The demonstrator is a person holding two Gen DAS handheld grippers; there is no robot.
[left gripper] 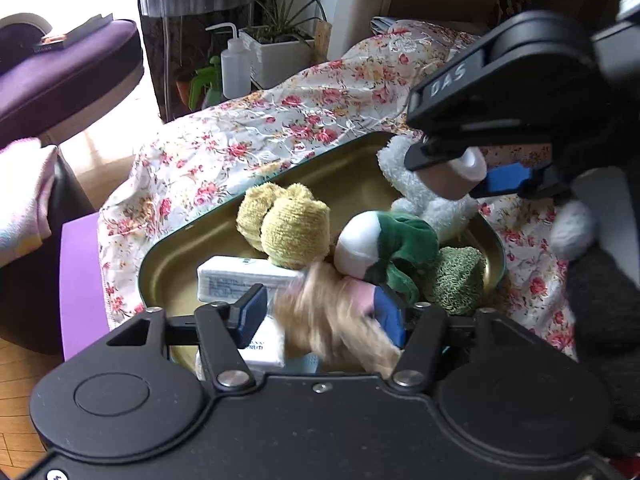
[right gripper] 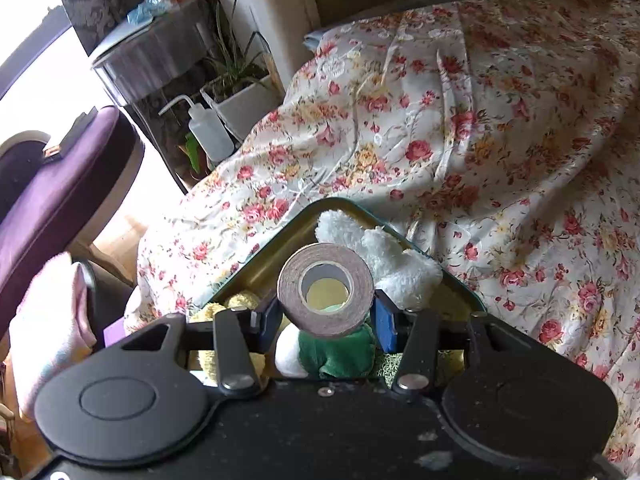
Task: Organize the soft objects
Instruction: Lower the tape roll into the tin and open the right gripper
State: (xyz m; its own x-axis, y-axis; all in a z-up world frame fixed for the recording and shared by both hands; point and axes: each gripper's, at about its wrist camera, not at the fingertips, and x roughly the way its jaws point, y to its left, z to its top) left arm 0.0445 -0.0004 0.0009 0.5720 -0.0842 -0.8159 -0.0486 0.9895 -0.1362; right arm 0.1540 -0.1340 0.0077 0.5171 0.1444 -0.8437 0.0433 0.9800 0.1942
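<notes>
A gold oval tin (left gripper: 168, 256) sits on a floral cloth and holds soft things: yellow towel rolls (left gripper: 286, 230), a green-and-white plush (left gripper: 384, 246), a green towel (left gripper: 456, 276), a white plush (left gripper: 420, 192) and white packets (left gripper: 240, 276). My left gripper (left gripper: 326, 314) has its jaws apart around a blurred tan plush with a pink patch (left gripper: 332, 316). My right gripper (right gripper: 326, 314) is shut on a brown tape roll (right gripper: 326, 290), held above the tin (right gripper: 280, 256). The tape roll also shows in the left wrist view (left gripper: 452, 174).
The floral cloth (right gripper: 480, 120) covers the surface all round the tin. At the left are a purple chair (left gripper: 60, 76), a pink towel (left gripper: 24, 200) and a purple mat (left gripper: 82, 280). A squeeze bottle (left gripper: 236, 66) and a potted plant (left gripper: 280, 44) stand behind.
</notes>
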